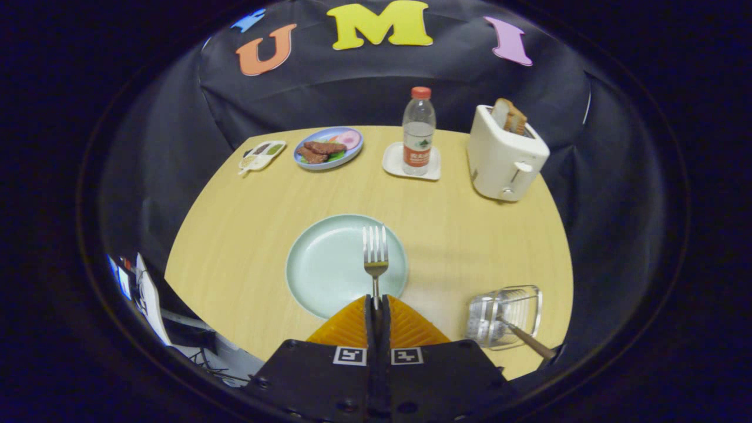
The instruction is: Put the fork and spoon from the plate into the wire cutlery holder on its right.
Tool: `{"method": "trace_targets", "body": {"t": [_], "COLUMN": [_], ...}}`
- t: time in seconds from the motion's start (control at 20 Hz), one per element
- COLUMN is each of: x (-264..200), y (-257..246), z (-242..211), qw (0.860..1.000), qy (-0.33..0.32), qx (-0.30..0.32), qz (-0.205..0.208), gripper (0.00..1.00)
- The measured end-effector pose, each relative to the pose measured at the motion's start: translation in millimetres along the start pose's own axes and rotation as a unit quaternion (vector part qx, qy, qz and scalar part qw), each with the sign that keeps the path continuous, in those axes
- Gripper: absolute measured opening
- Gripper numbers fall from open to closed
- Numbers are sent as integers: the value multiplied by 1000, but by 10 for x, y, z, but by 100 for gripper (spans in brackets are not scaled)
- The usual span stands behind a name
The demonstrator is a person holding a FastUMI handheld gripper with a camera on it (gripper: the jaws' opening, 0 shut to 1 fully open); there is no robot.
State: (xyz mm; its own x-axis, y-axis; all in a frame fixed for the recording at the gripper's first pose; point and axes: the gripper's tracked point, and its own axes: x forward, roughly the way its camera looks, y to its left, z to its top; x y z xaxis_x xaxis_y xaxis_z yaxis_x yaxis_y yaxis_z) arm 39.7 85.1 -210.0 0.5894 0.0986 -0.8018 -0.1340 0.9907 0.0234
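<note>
Where the two fingers meet just ahead of the camera, the gripper [376, 301] is pressed together on the handle of a metal fork [375, 249], both fingers pinching it so that no gap shows between them. The fork points straight forward from the fingertips, tines away from the camera, over the right part of a pale green plate [329, 264]; whether it touches the plate or is held clear of it cannot be told. The plate sits on a light wooden table [247, 235] and has nothing else on it. To the right of the fingers, near the table's close edge, stands the wire cutlery holder [505, 316], with a brown handle [531, 342] slanting out of it toward the camera; what utensil that handle belongs to is hidden inside the wire.

At the far side of the table, well apart from the plate, stand a small sauce dish [261, 155], a blue-rimmed plate of food [329, 148], a water bottle [418, 132] on a white coaster [392, 162], and a white toaster [505, 158] with bread in its slots.
</note>
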Motion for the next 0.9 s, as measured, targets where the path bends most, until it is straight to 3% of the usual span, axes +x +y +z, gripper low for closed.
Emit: {"method": "trace_targets", "body": {"t": [0.2, 0.4, 0.9], "x": [-425, -529, -311], "y": [-759, -1200, -1394], "z": [-121, -326, -683], "qw": [999, 997, 987], "qy": [31, 67, 142], "qx": [6, 21, 77], "qz": [-32, -43, -12], "gripper": [0, 0, 2]}}
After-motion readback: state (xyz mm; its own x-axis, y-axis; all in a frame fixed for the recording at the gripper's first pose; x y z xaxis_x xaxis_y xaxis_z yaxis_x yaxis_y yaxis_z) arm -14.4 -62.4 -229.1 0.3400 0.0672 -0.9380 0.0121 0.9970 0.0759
